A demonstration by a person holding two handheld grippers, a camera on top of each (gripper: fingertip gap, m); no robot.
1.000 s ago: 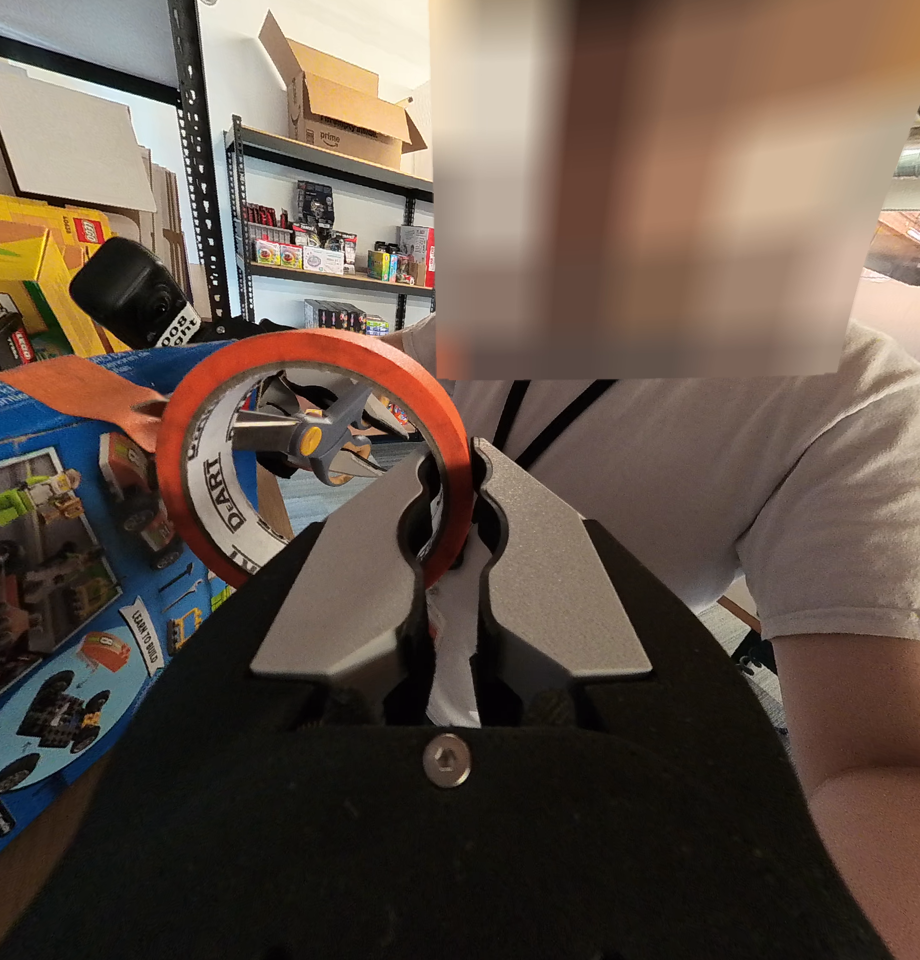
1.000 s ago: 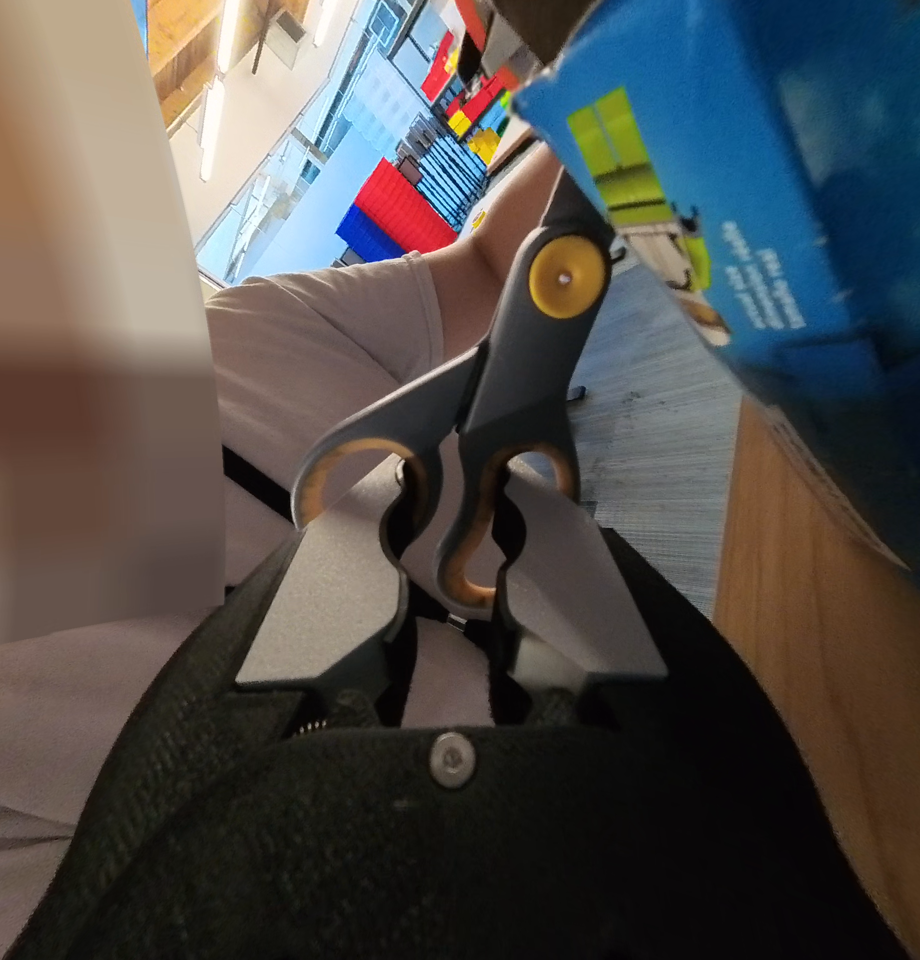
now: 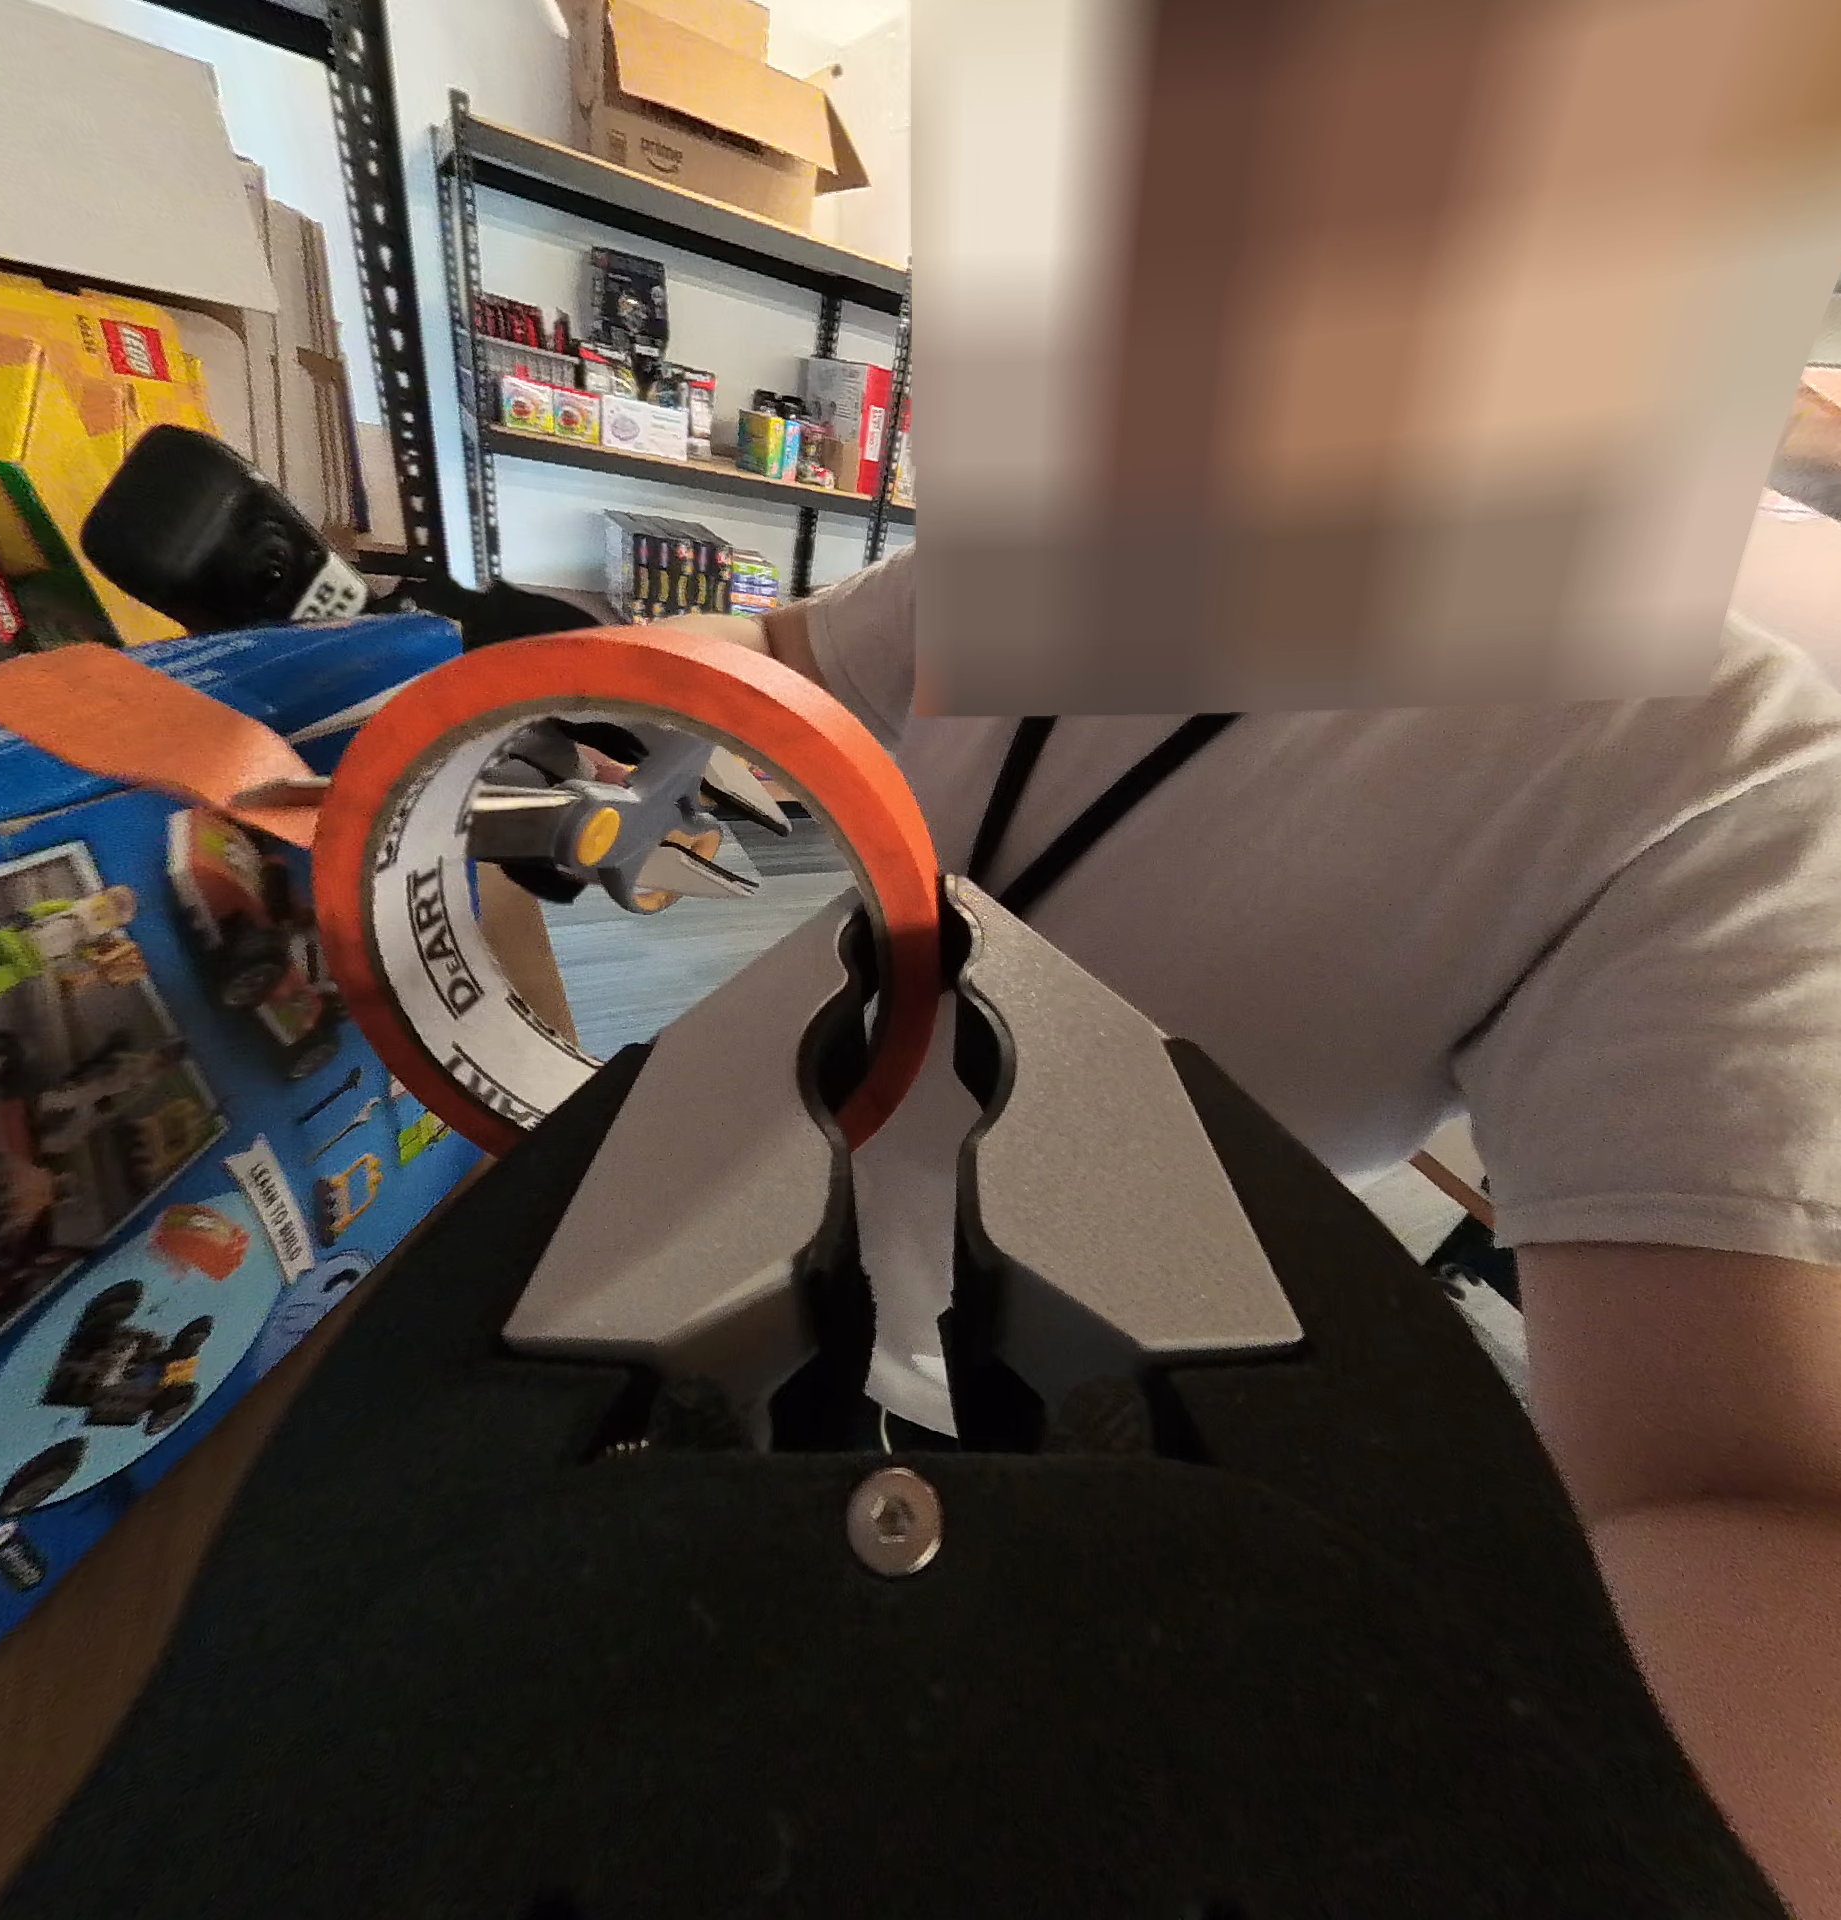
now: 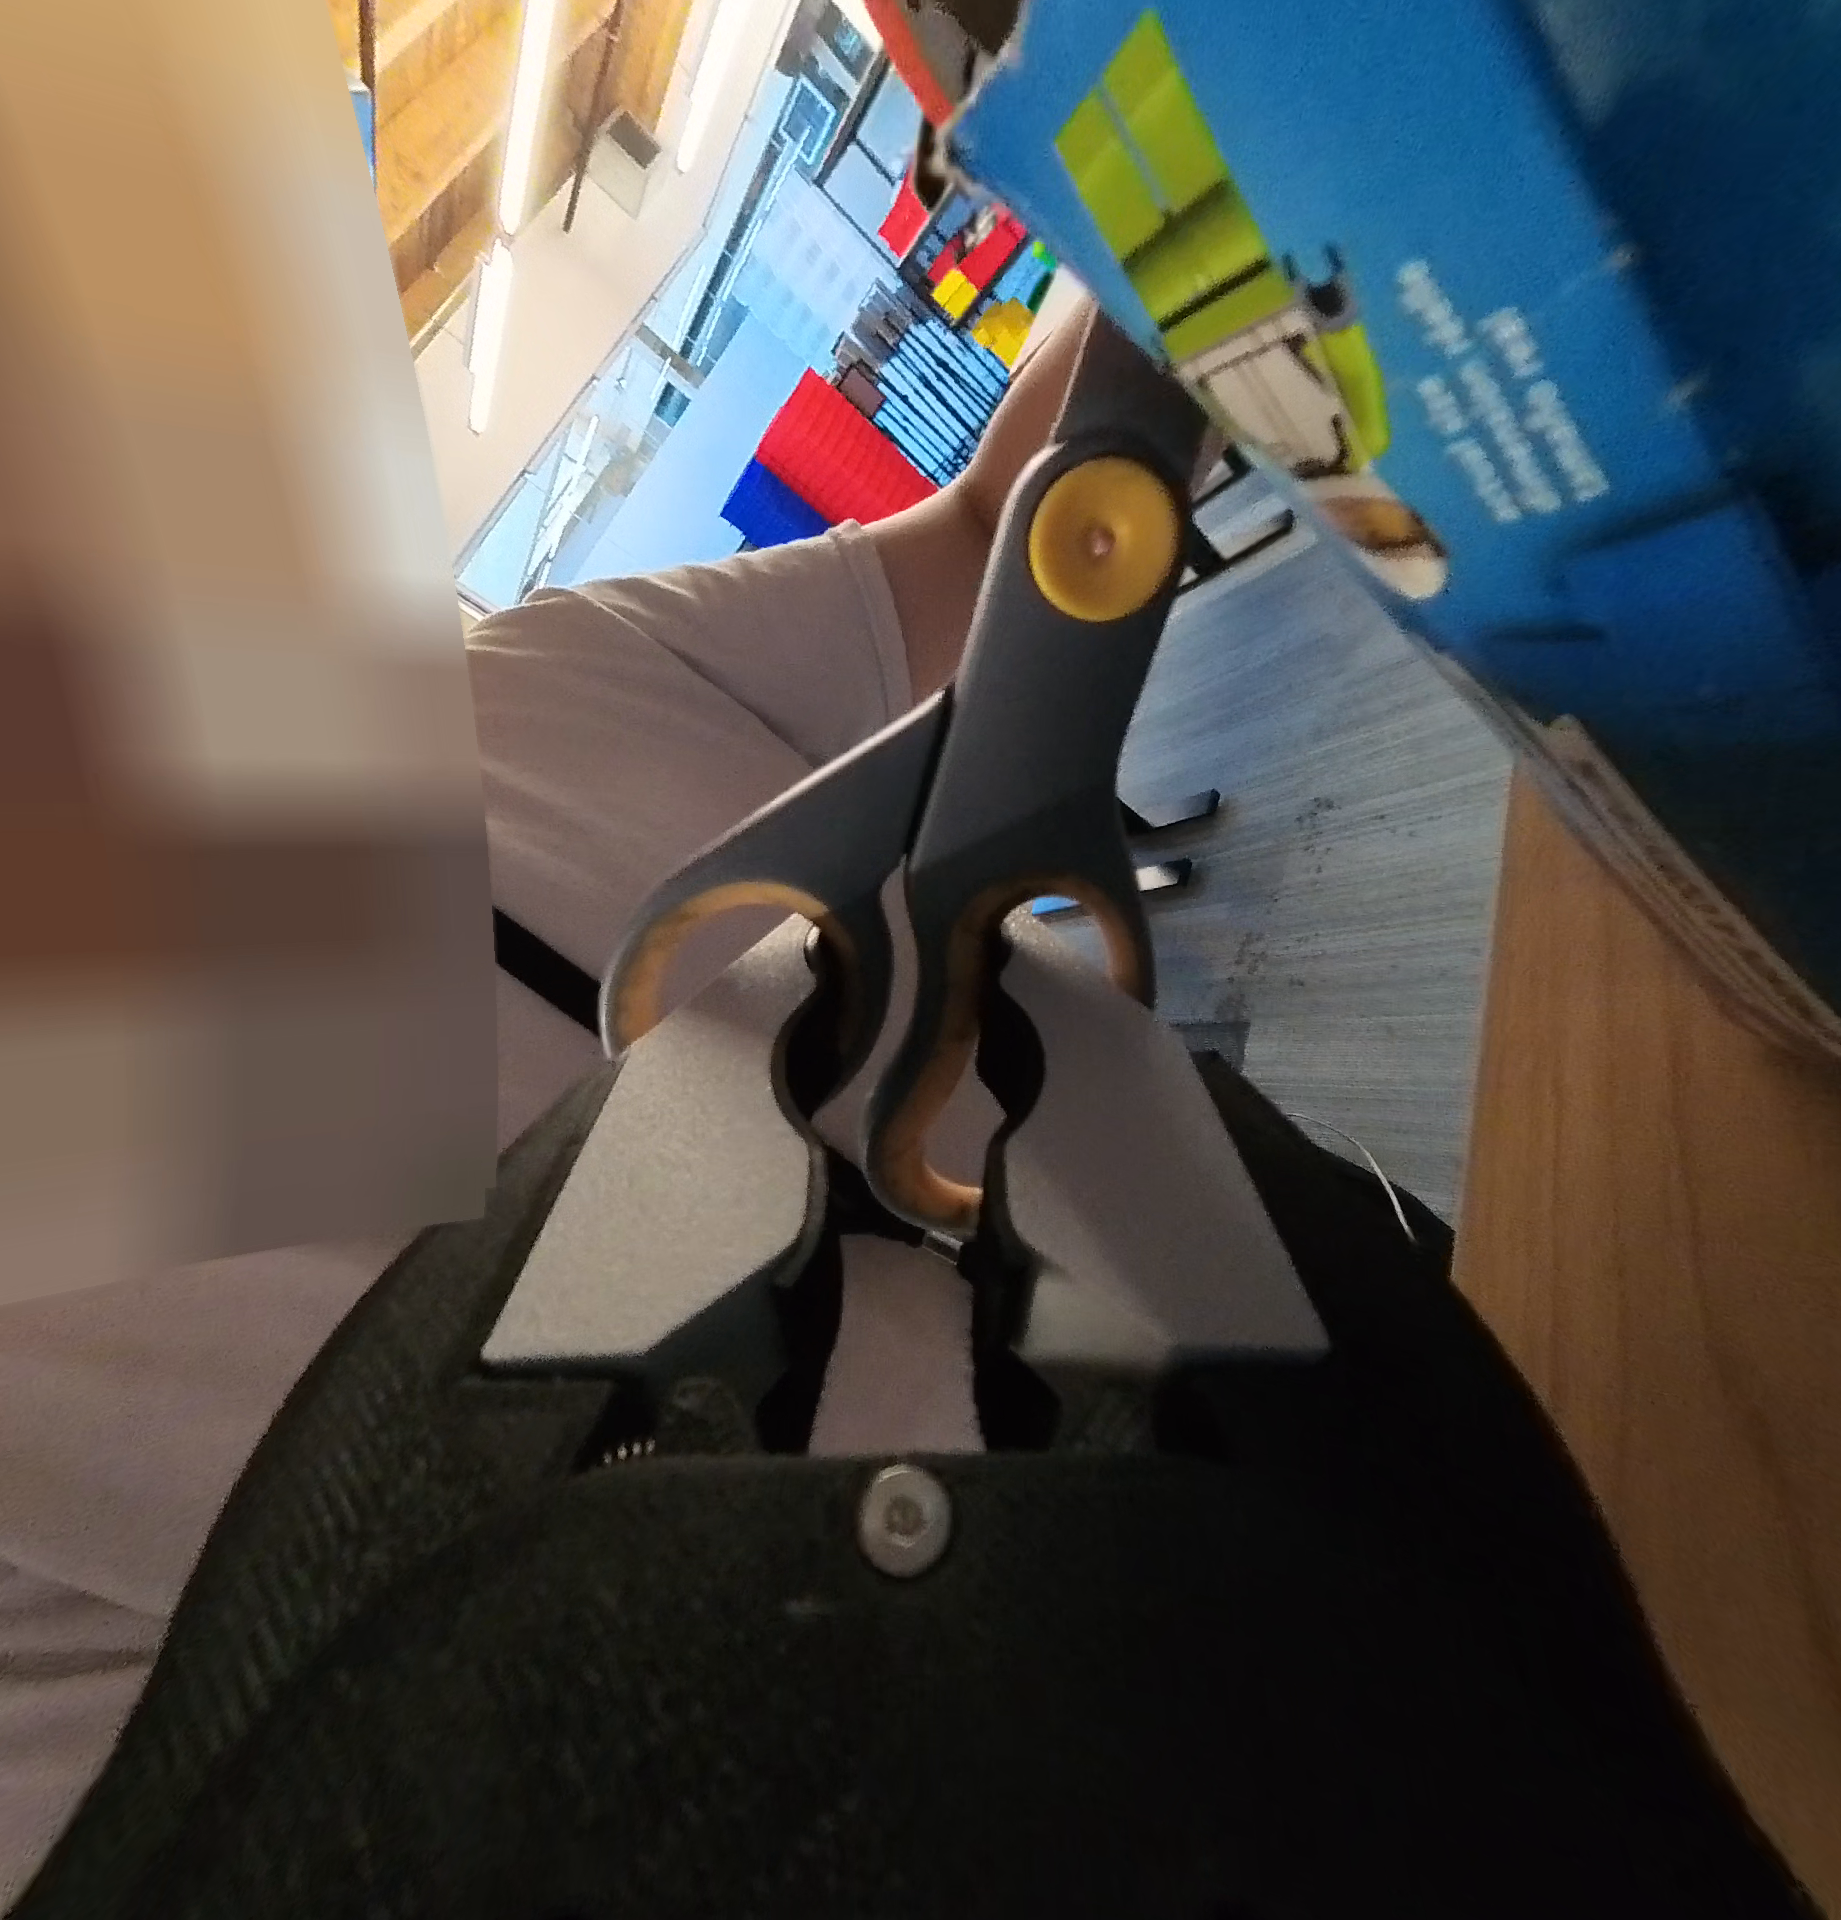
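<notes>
Gripping the rim of an orange tape roll [image 3: 625, 894], the left tool [image 3: 900, 935] is holding it upright beside a blue toy box [image 3: 116, 1039] on the wooden desk [image 4: 1643, 1299]; a tape strip [image 3: 116, 717] is running onto the box. Right tool [image 4: 905, 997] is clamping grey-and-yellow scissors [image 4: 1009, 748] by their handles, blades pointing toward the box.

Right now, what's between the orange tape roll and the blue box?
A pulled-out orange tape strip runs from the orange tape roll, clamped in the left tongs, onto the blue box; the left wrist view shows it.
</notes>
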